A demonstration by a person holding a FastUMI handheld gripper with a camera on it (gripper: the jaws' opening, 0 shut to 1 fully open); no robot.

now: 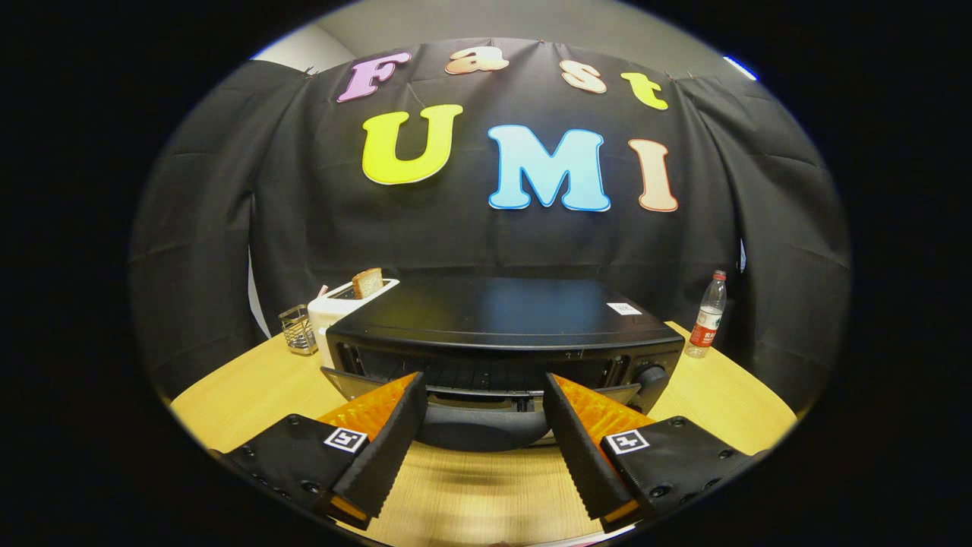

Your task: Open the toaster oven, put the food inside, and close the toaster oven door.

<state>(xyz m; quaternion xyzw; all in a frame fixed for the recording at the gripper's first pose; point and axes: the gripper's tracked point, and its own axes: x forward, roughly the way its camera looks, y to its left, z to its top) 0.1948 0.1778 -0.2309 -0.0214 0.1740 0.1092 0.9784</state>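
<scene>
The toaster oven [505, 334] is placed at the middle of the wooden table [706, 395], its door [478, 399] partly lowered toward the near side. The gripper [482, 384] is held just before the door, its fingers spread apart with nothing clamped. A white toaster [345, 308] with a bread slice [367, 282] is seen at far left, beside a wire holder [298, 330]. A water bottle [706, 315] is positioned at far right.

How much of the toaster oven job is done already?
Done: the toaster oven door hangs open. In hand: nothing; the hand-held gripper is open just before the door, fingers empty. Left: putting food inside, perhaps the toast in the white toaster behind, then shutting the door.
</scene>
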